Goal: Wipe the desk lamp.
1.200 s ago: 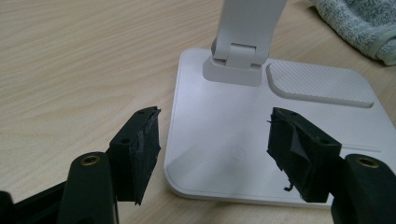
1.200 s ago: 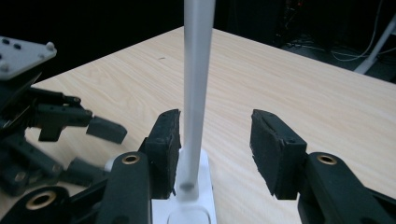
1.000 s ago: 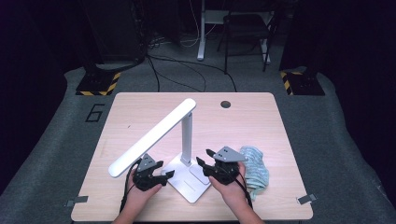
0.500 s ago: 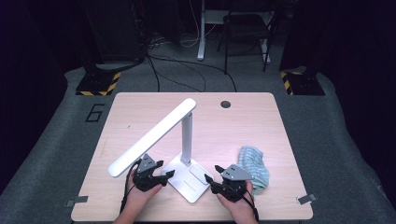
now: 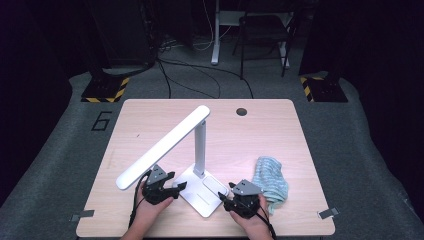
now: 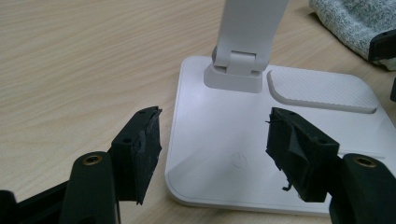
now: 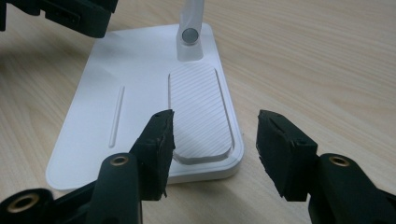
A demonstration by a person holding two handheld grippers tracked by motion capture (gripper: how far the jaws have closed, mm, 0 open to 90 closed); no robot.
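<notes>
1. Left gripper: black moulded body with a grey three-cornered plate on top; a black cable trails from its rear.
2. Right gripper: same black body, grey three-cornered plate and black trailing cable.
3. Jaws, left gripper view: two black arms, each with a brass-coloured threaded insert near the base and small screw holes near the tip.
4. Pads: black, wedge-shaped, with torn, ragged edges.
5. Jaws, right gripper view: identical black arms with brass-coloured inserts; pads black and rough-edged.
6. Hands: bare, no sleeves visible.
</notes>
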